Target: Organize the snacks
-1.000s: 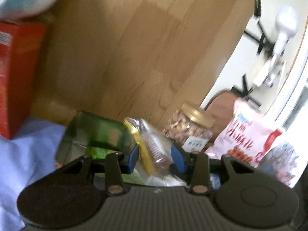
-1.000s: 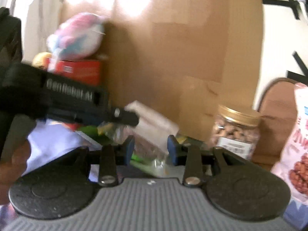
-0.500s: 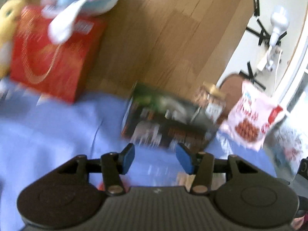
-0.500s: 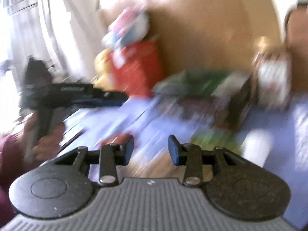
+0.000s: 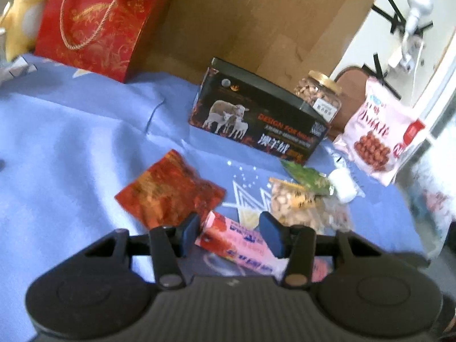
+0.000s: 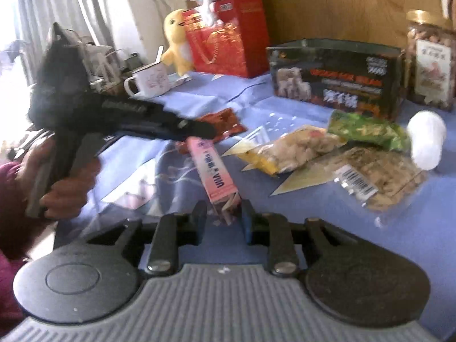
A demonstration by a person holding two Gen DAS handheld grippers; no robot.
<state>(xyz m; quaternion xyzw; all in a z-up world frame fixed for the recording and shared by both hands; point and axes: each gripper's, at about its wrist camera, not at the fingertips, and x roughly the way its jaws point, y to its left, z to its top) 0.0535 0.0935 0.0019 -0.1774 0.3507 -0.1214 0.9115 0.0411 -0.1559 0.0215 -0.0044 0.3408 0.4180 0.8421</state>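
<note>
Pink snack box (image 6: 213, 172) lies on the blue-clothed bench (image 6: 427, 213), one end between our right gripper (image 6: 223, 219)'s closing jaws. At its 11 o'clock end, our left gripper (image 5: 229, 232)'s jaws stand apart around it. Peanut bag (image 6: 296, 148) lies at 2 o'clock.

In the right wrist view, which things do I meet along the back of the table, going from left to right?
White mug → yellow plush toy → red gift bag → dark box with sheep pictures → jar of nuts with gold lid.
</note>
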